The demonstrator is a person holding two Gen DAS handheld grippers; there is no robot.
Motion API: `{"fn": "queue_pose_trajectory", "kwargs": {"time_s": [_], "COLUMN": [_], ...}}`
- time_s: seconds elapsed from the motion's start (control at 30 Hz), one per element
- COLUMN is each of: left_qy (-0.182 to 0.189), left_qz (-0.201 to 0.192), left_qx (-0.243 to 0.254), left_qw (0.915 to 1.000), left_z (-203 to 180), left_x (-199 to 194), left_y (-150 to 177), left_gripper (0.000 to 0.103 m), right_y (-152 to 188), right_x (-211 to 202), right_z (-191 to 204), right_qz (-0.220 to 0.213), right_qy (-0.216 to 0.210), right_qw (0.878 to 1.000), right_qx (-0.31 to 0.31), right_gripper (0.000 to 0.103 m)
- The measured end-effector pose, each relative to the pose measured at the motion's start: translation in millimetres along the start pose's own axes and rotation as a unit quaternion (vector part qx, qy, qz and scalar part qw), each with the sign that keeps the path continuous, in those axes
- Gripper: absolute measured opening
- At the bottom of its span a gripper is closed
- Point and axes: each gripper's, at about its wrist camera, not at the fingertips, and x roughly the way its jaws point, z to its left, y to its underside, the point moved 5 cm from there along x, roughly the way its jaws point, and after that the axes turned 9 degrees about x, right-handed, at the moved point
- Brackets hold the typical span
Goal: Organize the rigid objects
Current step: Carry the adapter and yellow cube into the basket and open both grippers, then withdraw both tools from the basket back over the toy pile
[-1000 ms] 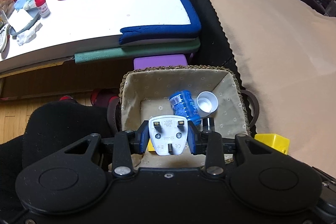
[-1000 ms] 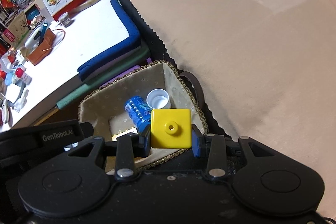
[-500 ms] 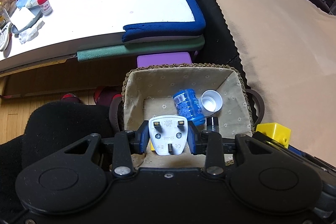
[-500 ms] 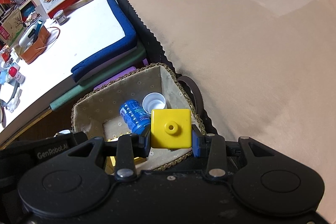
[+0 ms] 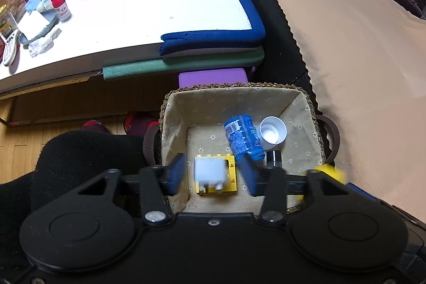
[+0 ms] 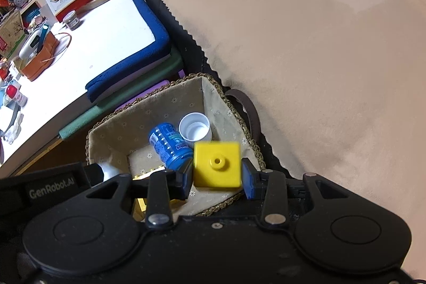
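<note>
While the left gripper (image 5: 213,173) hangs over the near end of the basket (image 5: 306,95), its jaws are opening and no longer touch the plug (image 5: 210,172), which shows blurred between the pads, clear of both, apparently dropping. It sits in line with a yellow brick (image 5: 230,178) on the basket floor, and whether it already touches that brick cannot be told. Holding the gripper steeply down over the lining looks meant to let the plug fall straight inside. Further in lie a blue can (image 5: 243,137) on its side, a white cap (image 5: 273,129) mouth-up against it, and a small dark thing (image 5: 274,157) too dim to name. A yellow smear at the right edge is probably the other gripper's block, cut off by the gripper body.

In the right view, the right gripper (image 6: 217,177) is over the basket's (image 6: 143,95) near right corner with the yellow block (image 6: 217,164) between its pads. Its jaws are opening too; the block's edges are smeared, and a thin gap shows at the right pad, so I judge the pinch is letting go. The can (image 6: 170,145) and cap (image 6: 195,128) lie beyond. The left gripper's body hides the basket's near left part, with only a white sliver of the plug (image 6: 109,171) showing.
</note>
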Motion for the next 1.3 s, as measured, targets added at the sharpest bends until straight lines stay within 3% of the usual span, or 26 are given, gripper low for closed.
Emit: {"fn": "queue_pose_trajectory", "kwargs": {"time_s": [0.47, 0.93, 1.3], "left_qy": [-0.001, -0.004, -0.014], "left_qz": [-0.012, -0.029, -0.052], "left_qx": [0.006, 0.016, 0.026], "left_qw": [0.9999, 0.9994, 0.9982], "left_z": [-2, -5, -8], "left_x": [-6, -14, -24], "left_y": [1, 5, 9], "left_gripper": [0.055, 0.067, 0.067], "right_y": [5, 13, 19], "right_x": [-3, -3, -11], "right_z": [-6, -11, -21], "right_qz": [-0.003, -0.002, -0.010], "right_qy": [0.005, 0.010, 0.013], "right_qw": [1.000, 1.000, 1.000], "right_qx": [0.002, -0.003, -0.005], "right_gripper": [0.046, 0.048, 0.049]}}
